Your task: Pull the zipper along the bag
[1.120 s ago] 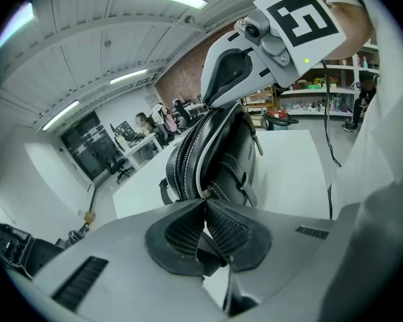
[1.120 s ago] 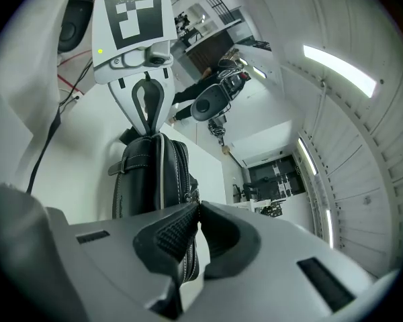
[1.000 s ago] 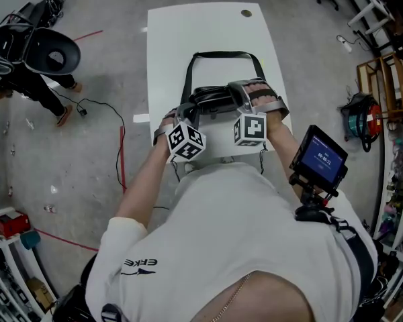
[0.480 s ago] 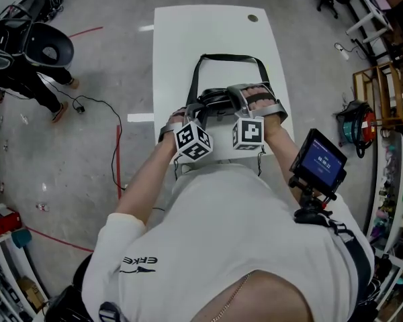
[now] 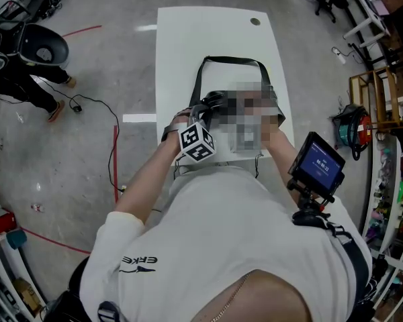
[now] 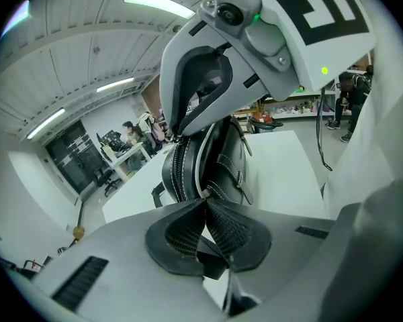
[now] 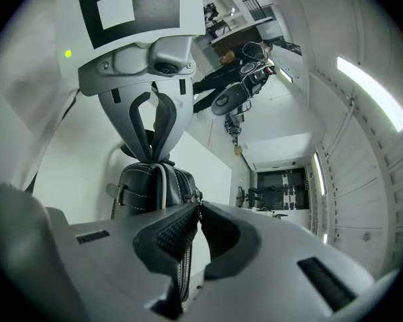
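A black leather bag (image 5: 211, 101) lies on the white table (image 5: 208, 32), its strap (image 5: 232, 60) looped toward the far end. My left gripper (image 5: 193, 113) is at the bag's left end. In the left gripper view the bag (image 6: 211, 159) stands just beyond my left gripper (image 6: 205, 203), which is shut on a black tab at that end. My right gripper (image 7: 200, 208) is shut on the zipper (image 7: 183, 274), whose teeth run down between the pads; the bag (image 7: 151, 190) lies ahead of it. In the head view a blurred patch hides the right gripper.
A small screen (image 5: 317, 163) hangs at the person's right side. A person in dark clothes (image 5: 20, 79) stands at the far left beside a cable (image 5: 97, 106) on the floor. Shelves and a wooden frame (image 5: 373, 92) line the right.
The head view has drifted, so table and bag sit further right in the picture. The left gripper has edged slightly forward along the bag. Both grippers stay shut.
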Demonstrator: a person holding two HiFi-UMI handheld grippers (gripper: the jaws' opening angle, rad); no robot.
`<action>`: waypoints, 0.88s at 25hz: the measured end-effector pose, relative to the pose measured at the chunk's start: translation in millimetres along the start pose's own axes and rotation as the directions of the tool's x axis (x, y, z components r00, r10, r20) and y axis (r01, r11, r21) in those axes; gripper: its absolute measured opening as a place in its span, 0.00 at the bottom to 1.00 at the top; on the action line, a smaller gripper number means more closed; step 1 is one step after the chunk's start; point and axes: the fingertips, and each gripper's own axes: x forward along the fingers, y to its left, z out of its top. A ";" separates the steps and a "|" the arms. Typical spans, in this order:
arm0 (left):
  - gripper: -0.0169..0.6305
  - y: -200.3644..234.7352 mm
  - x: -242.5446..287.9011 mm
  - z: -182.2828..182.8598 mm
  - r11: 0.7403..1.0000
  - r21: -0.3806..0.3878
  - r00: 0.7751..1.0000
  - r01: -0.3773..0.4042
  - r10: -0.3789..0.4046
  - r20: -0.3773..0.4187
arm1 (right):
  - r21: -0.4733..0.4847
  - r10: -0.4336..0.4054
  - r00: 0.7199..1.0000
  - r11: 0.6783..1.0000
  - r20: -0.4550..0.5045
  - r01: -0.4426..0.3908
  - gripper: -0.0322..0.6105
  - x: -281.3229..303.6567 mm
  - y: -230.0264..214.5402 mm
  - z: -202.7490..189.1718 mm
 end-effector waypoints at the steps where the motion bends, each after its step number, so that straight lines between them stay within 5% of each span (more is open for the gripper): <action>1: 0.03 -1.1 1.2 1.6 1.000 0.003 1.000 0.004 -0.004 0.002 | -0.012 0.003 1.000 1.000 -0.001 -0.003 0.07 0.5 1.1 0.4; 22: 0.03 -4.3 6.6 19.5 0.999 0.018 0.998 0.041 -0.041 0.047 | -0.189 -0.021 0.999 0.982 0.027 0.026 0.07 12.8 2.8 28.3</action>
